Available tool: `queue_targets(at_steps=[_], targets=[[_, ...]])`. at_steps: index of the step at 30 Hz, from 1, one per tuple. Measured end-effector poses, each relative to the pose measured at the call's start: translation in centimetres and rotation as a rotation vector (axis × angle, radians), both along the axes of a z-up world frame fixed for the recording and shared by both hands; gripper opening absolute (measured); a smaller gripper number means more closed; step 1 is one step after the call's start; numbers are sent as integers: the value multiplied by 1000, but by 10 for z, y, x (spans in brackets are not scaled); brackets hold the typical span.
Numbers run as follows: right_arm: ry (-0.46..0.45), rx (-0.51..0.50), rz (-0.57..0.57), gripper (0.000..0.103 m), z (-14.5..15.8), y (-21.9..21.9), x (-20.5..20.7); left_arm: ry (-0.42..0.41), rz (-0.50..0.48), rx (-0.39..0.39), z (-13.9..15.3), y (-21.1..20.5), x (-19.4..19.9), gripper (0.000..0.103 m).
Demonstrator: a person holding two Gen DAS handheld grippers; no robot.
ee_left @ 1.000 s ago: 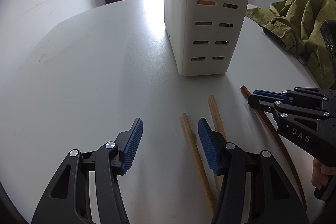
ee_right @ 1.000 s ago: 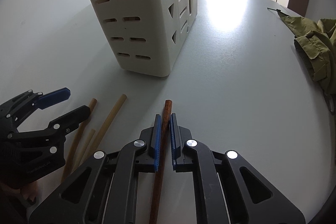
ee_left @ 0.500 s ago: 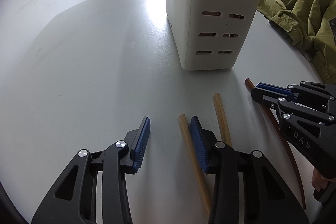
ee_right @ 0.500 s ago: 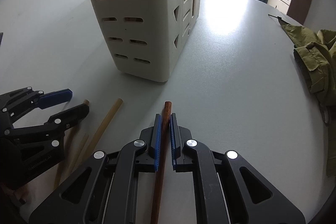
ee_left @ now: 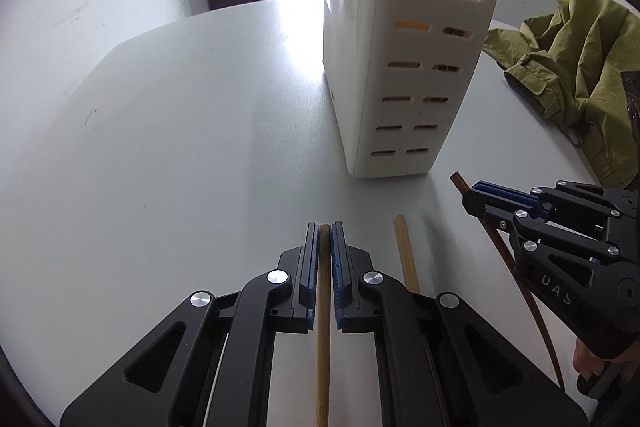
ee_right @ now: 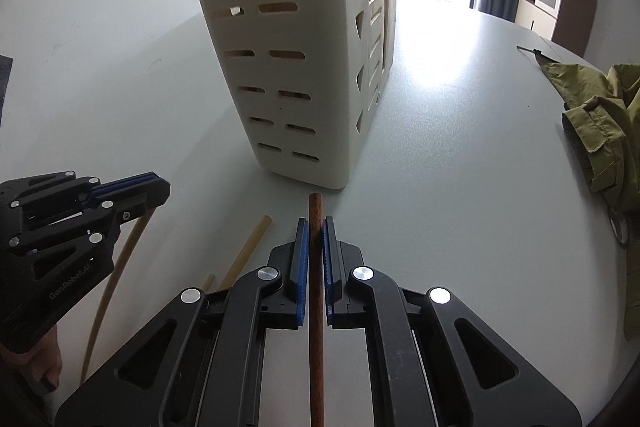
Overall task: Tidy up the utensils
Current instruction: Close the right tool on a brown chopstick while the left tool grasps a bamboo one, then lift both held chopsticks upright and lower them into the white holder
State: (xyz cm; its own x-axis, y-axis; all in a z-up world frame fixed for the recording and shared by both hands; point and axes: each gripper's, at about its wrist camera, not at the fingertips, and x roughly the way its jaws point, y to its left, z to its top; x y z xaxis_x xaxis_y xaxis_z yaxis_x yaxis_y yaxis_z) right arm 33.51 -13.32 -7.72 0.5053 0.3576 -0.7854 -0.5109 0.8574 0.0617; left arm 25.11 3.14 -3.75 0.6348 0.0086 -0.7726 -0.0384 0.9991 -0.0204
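bench: pale grey bench (ee_left: 168, 155), white wall and dark doorway behind
holder: cream slotted utensil holder (ee_left: 404, 75) upright at 12 o'clock of both claws, more sticks inside
left claw: left claw (ee_left: 324, 239) has just closed, pads clamped on light chopstick (ee_left: 323, 347), tip toward 12
right claw: right claw (ee_right: 315, 239) clamped on dark brown chopstick (ee_right: 316, 307), tip just short of holder base
loose: second light chopstick (ee_left: 406, 255) flat on bench, 2 o'clock of left claw
cloth: green jacket (ee_left: 576, 67) at 3 o'clock, well apart
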Motion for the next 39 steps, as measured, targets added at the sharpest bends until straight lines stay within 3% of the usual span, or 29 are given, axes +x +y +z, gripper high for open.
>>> queue_targets(at_steps=[7, 19, 24, 39], targets=[[-115, 91, 39, 8, 48, 7, -27, -179, -11, -33, 55, -4, -29, 6], [-265, 206, 47, 7, 115, 6, -40, -340, -35, -12, 109, -10, -55, 6], [-301, 224, 51, 7, 128, 3, -41, -415, -54, -18, 132, -16, -65, 6], [-372, 282, 49, 7, 154, -14, -31, -517, -68, -42, 156, -18, -59, 6]])
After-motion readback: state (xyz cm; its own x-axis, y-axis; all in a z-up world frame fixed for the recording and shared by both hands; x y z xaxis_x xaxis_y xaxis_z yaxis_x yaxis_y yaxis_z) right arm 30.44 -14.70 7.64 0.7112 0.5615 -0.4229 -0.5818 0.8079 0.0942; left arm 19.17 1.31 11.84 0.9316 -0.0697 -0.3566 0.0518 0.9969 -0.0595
